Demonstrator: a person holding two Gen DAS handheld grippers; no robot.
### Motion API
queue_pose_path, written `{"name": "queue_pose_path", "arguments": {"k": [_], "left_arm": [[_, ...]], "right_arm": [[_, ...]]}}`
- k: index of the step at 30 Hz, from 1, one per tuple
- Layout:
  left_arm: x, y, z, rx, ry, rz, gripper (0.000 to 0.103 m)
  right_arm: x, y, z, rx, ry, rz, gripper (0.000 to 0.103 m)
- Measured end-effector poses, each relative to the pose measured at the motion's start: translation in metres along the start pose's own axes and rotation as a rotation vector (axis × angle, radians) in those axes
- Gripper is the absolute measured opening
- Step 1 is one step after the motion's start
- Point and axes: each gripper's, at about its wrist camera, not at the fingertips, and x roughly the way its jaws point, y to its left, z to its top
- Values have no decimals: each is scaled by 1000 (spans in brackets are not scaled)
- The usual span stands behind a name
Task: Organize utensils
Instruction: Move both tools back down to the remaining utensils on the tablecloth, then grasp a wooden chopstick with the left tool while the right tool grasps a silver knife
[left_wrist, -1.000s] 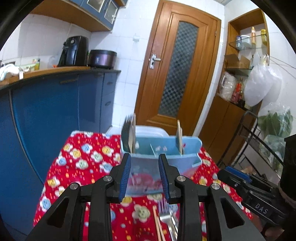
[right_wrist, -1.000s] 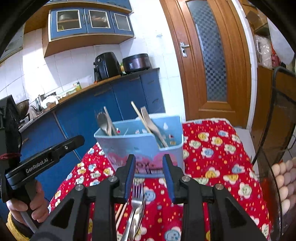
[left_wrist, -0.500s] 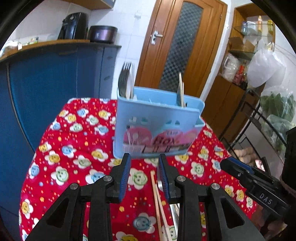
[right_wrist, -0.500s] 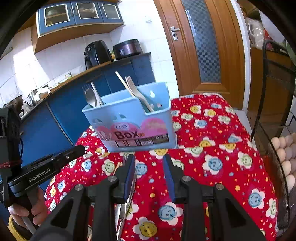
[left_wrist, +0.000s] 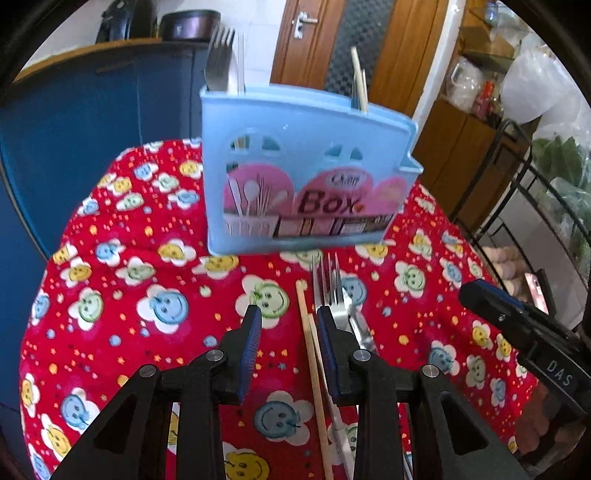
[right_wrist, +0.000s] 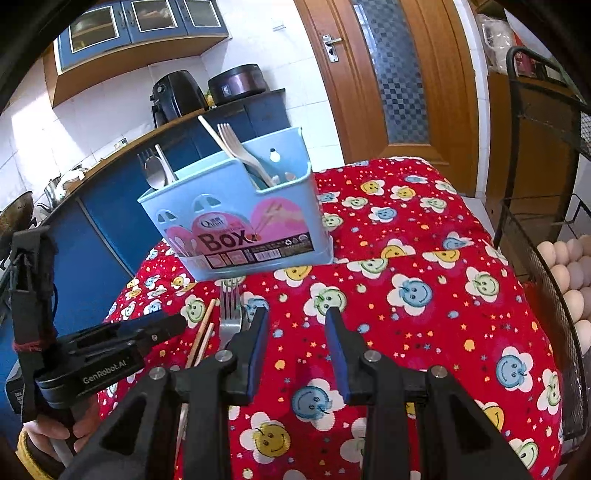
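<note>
Fork (left_wrist: 334, 295) lengthwise, tines toward caddy (left_wrist: 303, 177)

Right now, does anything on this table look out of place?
Yes: a fork and a pair of chopsticks lie loose on the red tablecloth in front of the blue utensil box, while the other utensils stand inside it.

One blue utensil box (right_wrist: 240, 218) is standing on the cloth.
Two chopsticks (left_wrist: 312, 362) and two forks (left_wrist: 332, 291) are lying before it.
</note>
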Motion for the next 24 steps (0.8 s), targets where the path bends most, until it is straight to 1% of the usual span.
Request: {"name": "queue_pose_path", "arguments": {"k": [11, 16, 24], "left_arm": [[29, -2, -1, 0, 74, 12, 31], [37, -1, 3, -8, 74, 34, 31], [48, -4, 9, 28, 97, 80, 31]], "right_arm": [[4, -7, -5, 20, 10, 9, 34], [4, -10, -6, 30, 11, 9, 34], [6, -12, -8, 38, 21, 16, 34]]}}
